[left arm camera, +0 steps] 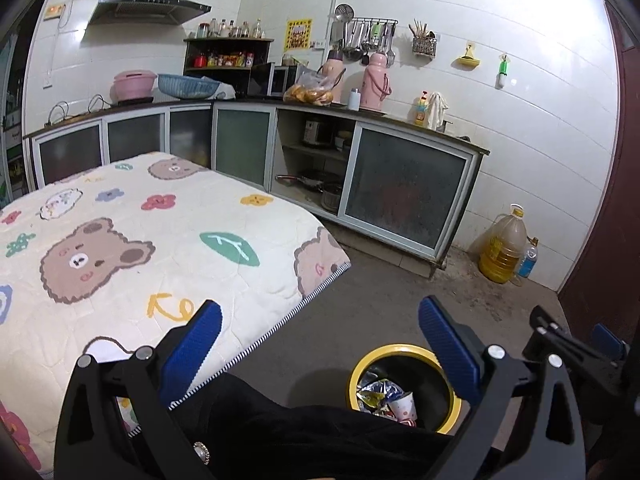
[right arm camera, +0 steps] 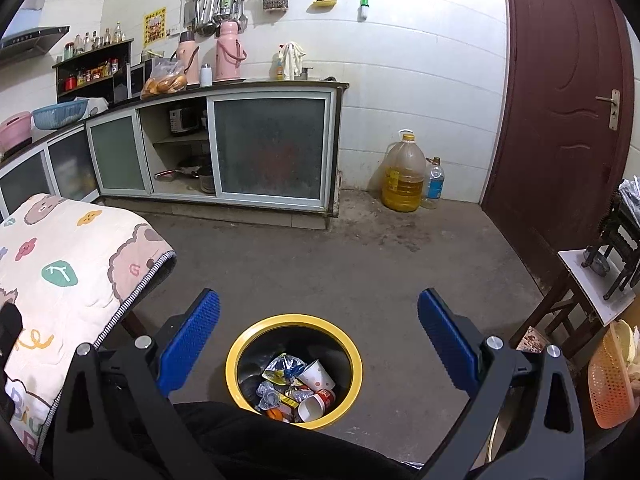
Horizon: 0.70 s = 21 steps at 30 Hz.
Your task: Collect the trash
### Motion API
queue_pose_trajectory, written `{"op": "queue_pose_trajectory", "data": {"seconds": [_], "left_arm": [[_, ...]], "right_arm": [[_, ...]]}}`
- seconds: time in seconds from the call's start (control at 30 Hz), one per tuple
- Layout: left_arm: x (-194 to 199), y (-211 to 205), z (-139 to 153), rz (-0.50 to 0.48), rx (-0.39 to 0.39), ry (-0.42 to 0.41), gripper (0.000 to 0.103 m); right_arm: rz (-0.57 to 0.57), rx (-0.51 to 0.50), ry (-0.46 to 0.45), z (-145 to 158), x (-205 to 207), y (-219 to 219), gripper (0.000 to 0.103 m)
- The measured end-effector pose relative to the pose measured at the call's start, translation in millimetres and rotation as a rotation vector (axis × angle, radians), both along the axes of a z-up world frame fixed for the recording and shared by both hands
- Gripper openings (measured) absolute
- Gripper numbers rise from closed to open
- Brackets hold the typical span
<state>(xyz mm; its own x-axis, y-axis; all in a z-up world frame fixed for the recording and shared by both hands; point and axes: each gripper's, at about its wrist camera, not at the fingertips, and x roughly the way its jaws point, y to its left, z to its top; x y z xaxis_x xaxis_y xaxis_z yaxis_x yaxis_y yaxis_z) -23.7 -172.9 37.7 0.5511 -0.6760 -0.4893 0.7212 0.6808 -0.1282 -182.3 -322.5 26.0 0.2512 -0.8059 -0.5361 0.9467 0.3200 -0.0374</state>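
Jaws on both grippers stand spread wide, gripping nothing: the left gripper (left arm camera: 320, 344) hangs over the quilted surface's (left arm camera: 120, 240) corner edge, the right gripper (right arm camera: 319, 336) above the yellow-rimmed bin (right arm camera: 236, 360). Inside lie paper cups (right arm camera: 318, 374) and crumpled wrappers (right arm camera: 282, 366). Bare concrete floor (right arm camera: 340, 256) runs to the cabinets (right arm camera: 268, 152) and door (right arm camera: 560, 100).

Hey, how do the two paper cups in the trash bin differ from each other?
In the right wrist view, the white cup has small dots, while the red cup has a red outside with print. The white cup lies higher on the pile with its base toward the camera; the red cup lies lower, its open mouth facing the camera. Both lie tipped over among wrappers inside the yellow-rimmed bin.
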Motion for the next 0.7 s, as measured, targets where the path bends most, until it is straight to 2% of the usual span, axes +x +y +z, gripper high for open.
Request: {"op": "queue_pose_trajectory", "data": {"seconds": [0.5,0.7], "left_arm": [[-13,0,11,0.088,0.046,-0.076,0.095],[-12,-3,12,0.098,0.057,-0.055,0.095]], "right_arm": [[0.075,-0.058,-0.007,8,3,15,0.095],[0.110,-0.073,-0.007,10,5,19,0.095]]}}
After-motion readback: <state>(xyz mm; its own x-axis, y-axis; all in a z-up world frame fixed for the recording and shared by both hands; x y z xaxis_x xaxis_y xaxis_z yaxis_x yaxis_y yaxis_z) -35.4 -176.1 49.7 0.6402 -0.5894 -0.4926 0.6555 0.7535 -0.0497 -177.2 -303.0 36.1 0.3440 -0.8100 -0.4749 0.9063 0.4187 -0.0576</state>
